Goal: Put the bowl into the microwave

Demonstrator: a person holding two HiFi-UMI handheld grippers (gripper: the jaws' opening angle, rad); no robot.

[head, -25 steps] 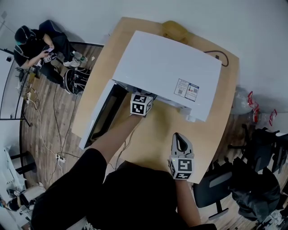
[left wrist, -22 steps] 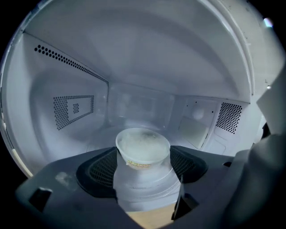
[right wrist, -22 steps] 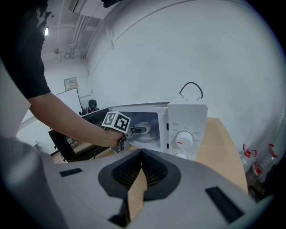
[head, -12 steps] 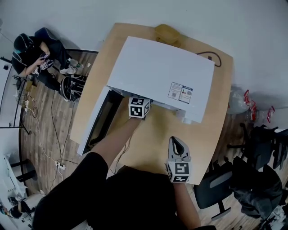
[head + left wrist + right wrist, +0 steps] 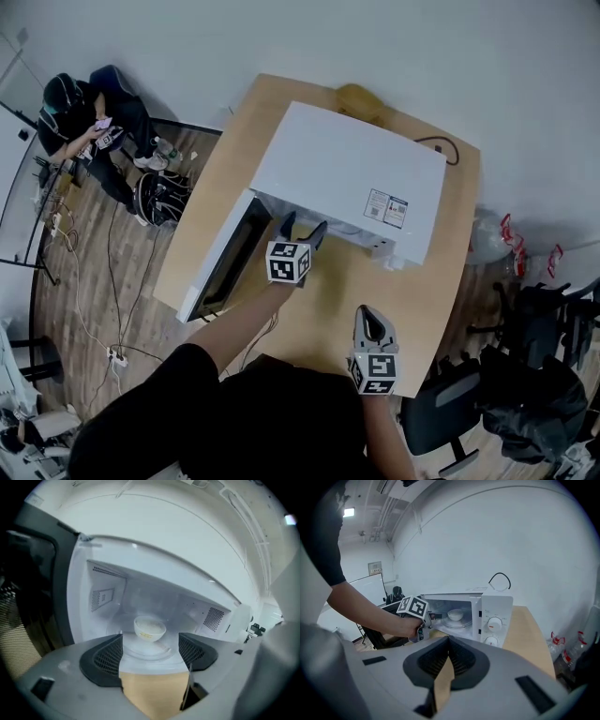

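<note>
Task looks abt done: white bowl sits inside the microwave, apart from the left gripper, jaws wide & empty at the opening; right gripper pinched closed w/ nothing over the near bench; door at left is open, prob. the only step left.

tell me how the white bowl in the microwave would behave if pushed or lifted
The bowl looks like glazed ceramic, so it is probably rigid, breakable and slick. Its sides narrow to a small base, so a push may slide or tip it on the glass turntable.
</note>
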